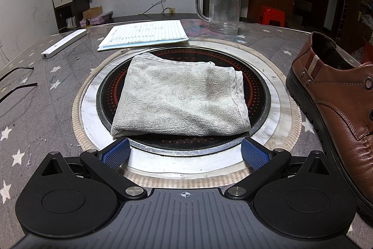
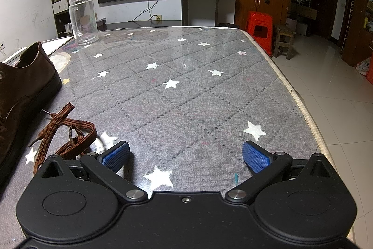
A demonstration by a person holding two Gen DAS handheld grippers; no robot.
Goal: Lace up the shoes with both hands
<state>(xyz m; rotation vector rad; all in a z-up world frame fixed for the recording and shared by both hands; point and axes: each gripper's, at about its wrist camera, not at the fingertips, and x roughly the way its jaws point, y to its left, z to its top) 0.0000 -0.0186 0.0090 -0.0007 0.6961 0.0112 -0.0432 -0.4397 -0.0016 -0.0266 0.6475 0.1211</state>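
Left claw (image 1: 185,153) and right claw (image 2: 186,156), both spread wide and empty, flank the unlaced shoe (image 1: 338,104) mid-tabletop; its lace (image 2: 67,134) lies loose alongside, awaiting pickup.

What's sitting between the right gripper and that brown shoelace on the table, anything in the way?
Nothing visible. The right gripper is open over bare tablecloth, and the brown shoelace lies loose just to its left, beside the brown shoe. Its near coils run right up to the gripper's left finger; only open table lies between.
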